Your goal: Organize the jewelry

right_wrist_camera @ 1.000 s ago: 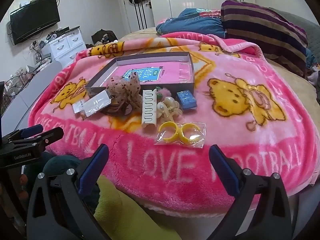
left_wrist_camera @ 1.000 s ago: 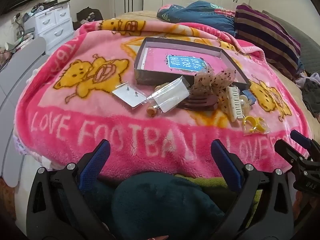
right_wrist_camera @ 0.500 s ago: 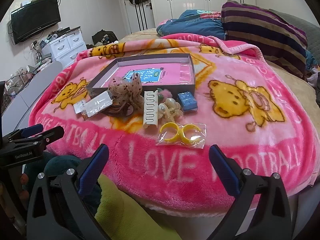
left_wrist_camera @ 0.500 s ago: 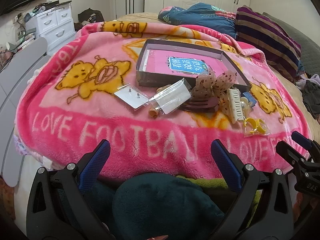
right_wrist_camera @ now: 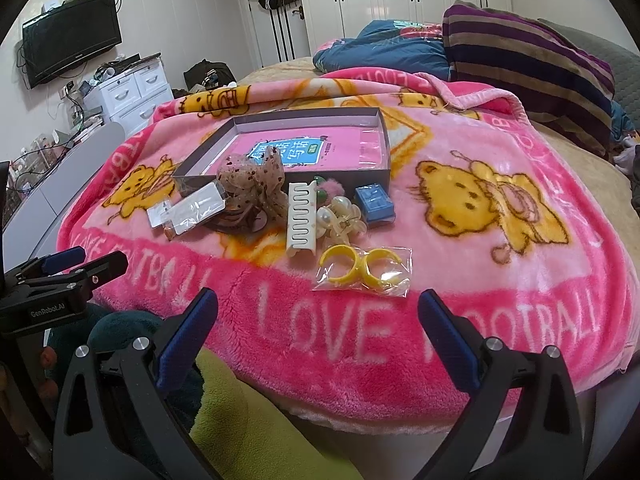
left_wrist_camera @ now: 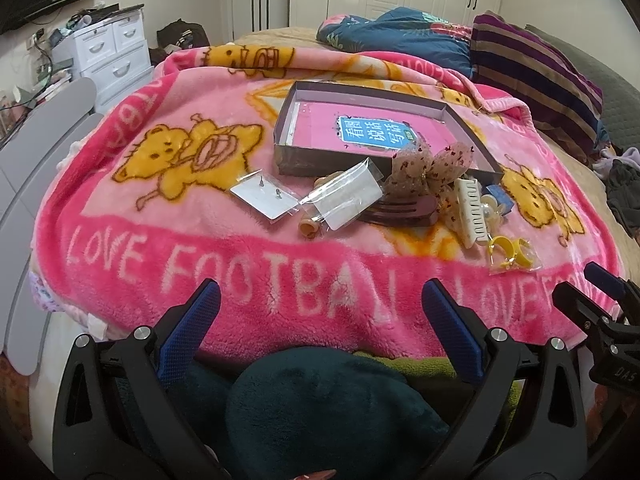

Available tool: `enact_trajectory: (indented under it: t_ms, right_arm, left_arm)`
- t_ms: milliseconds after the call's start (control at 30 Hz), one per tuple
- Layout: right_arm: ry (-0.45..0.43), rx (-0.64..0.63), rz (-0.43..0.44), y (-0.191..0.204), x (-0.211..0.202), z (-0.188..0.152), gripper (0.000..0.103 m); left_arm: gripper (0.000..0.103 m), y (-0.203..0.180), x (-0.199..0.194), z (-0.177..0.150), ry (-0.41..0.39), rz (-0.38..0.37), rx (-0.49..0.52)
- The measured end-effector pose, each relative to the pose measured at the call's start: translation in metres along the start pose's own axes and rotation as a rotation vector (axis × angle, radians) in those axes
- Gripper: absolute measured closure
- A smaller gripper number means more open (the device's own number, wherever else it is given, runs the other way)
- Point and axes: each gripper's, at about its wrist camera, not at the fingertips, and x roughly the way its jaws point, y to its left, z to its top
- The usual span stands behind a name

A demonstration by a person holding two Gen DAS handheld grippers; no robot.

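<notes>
A shallow grey box [left_wrist_camera: 360, 98] [right_wrist_camera: 385, 136] with a pink book inside lies on a pink blanket. In front of it lie a bag with stud earrings [left_wrist_camera: 266, 198], a clear bag [left_wrist_camera: 344, 194] [right_wrist_camera: 192, 210], a brown mesh bow [left_wrist_camera: 430, 166] [right_wrist_camera: 254, 184], a white hair claw [left_wrist_camera: 470, 210] [right_wrist_camera: 301, 216], pearl pieces [right_wrist_camera: 340, 216], a blue box [right_wrist_camera: 374, 200] and yellow rings in a bag [left_wrist_camera: 510, 256] [right_wrist_camera: 362, 266]. My left gripper [left_wrist_camera: 320, 304] and right gripper [right_wrist_camera: 318, 312] are open and empty, short of the blanket's near edge.
The pink blanket [left_wrist_camera: 120, 184] [right_wrist_camera: 520, 280] covers the bed. Striped and blue bedding [right_wrist_camera: 520, 52] is piled at the back right. A white drawer unit [left_wrist_camera: 108, 56] stands at the left. Dark green and lime fabric [left_wrist_camera: 328, 408] lies below the grippers.
Both grippers have moved slightly forward toward the items. Nothing on the blanket has moved.
</notes>
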Motion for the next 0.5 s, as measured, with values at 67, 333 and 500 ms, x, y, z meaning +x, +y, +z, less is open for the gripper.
enact_trajectory:
  t_ms: [67, 333, 500]
  right_arm:
    - [-0.001, 0.001, 0.002, 0.0, -0.0001, -0.0002, 0.004]
    - [-0.003, 0.001, -0.001, -0.0004, -0.0008, 0.0002, 0.004]
    - [-0.006, 0.001, 0.001, -0.001, -0.002, 0.0002, 0.004]
  left_arm:
    - [0.009, 0.0003, -0.0002, 0.0003, 0.0, 0.002, 0.0]
    - [0.009, -0.0011, -0.001, -0.0002, -0.003, 0.011, 0.005]
    - [0.009, -0.0017, -0.0013, -0.0005, -0.003, 0.007, 0.002]
